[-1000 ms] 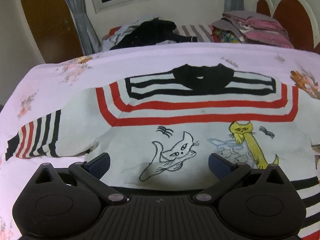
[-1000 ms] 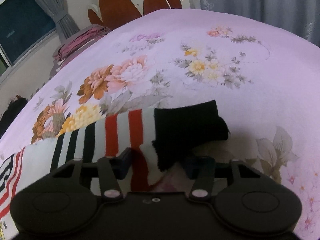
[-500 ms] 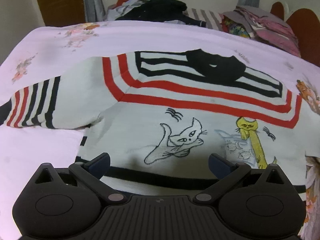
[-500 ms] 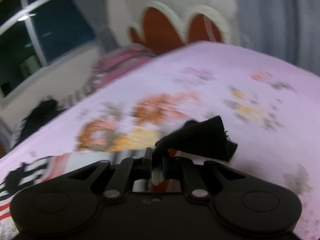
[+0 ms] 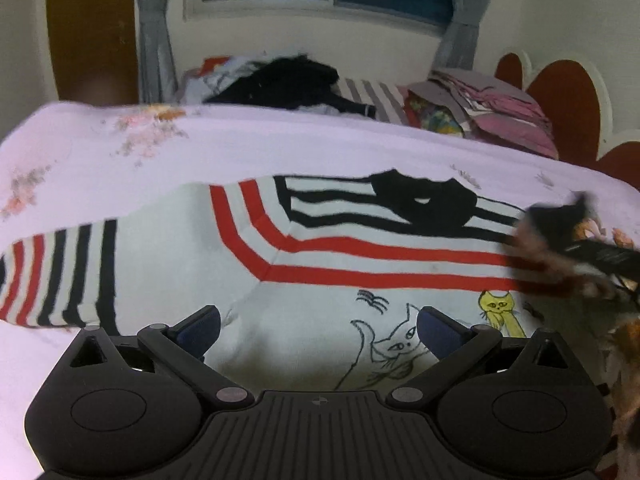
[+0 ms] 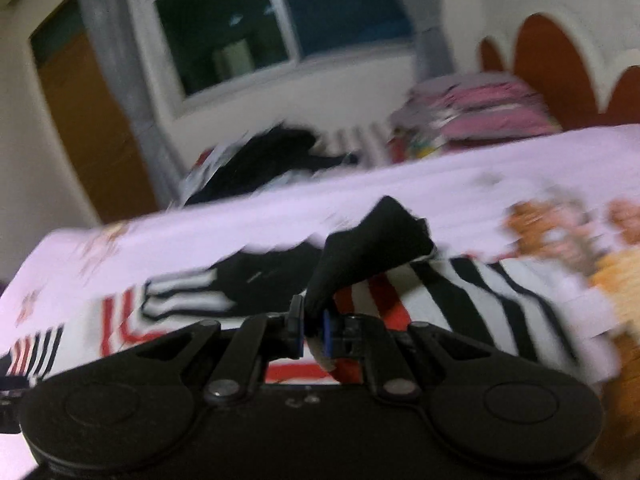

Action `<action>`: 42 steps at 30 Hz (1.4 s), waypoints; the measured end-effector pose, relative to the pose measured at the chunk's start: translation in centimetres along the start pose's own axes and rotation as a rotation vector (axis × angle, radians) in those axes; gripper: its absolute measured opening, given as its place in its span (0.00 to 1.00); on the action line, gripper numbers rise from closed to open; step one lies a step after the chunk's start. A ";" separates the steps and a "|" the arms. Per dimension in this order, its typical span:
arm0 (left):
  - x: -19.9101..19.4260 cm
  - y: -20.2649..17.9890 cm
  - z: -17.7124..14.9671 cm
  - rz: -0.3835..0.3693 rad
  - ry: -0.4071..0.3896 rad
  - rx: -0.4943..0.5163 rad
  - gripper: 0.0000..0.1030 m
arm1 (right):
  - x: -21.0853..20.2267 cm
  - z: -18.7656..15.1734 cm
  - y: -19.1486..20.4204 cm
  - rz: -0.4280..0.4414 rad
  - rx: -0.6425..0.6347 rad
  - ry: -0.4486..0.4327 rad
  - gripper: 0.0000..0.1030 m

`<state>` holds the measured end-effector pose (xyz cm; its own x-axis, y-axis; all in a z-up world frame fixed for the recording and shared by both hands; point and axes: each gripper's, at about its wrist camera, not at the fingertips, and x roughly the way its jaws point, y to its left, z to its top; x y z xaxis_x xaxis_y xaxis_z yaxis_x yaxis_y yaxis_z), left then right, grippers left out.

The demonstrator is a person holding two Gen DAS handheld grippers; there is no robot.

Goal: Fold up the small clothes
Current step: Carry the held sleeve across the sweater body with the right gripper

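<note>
Small striped sweater spread on the bed, one sleeve lifted.

Left wrist view: the left gripper hovers with jaws spread and nothing in them over the sweater, which lies flat on the pink floral bedsheet. Right wrist view: the right gripper is clenched on the black cuff of the sweater's sleeve, raised above the sheet.

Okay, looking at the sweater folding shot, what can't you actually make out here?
- Left wrist view: right gripper is a motion-blurred smear cut by the right edge.
- Left wrist view: sweater hem hidden behind the left gripper.
- Right wrist view: floral bedspread pattern blurred.
- Clothes pile: items indistinguishable.
</note>
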<state>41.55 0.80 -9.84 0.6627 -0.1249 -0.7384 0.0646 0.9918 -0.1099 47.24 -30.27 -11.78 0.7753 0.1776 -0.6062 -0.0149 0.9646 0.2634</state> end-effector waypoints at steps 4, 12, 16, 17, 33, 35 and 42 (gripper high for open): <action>1.5 1.5 0.4 -0.073 0.053 -0.076 1.00 | 2.9 -1.9 3.2 0.038 -0.013 0.099 0.20; 4.6 -2.0 0.5 -0.235 0.098 -0.032 1.00 | -3.0 -3.0 2.4 -0.001 -0.028 0.038 0.51; 7.0 -4.8 0.4 -0.313 0.146 -0.043 0.99 | -5.6 -3.9 -0.8 -0.150 -0.075 0.008 0.58; 7.5 -5.3 0.4 -0.328 0.151 -0.056 0.99 | -6.2 -4.3 -2.0 -0.185 -0.063 0.008 0.58; 8.7 -6.2 1.4 -0.324 0.077 -0.159 0.05 | -3.1 -5.6 -10.4 -0.301 0.121 0.094 0.41; 7.0 -5.0 2.4 -0.305 0.009 -0.166 0.05 | -2.5 -5.6 -10.4 -0.297 0.118 0.114 0.24; 7.7 1.4 1.3 -0.163 0.027 -0.206 0.05 | -2.9 -5.8 -9.4 -0.265 0.101 0.109 0.21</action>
<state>47.72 1.28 -14.80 0.6356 -0.2861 -0.7171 0.0136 0.9328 -0.3601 41.42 -38.69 -16.84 0.6714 -0.0529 -0.7392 0.2464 0.9566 0.1553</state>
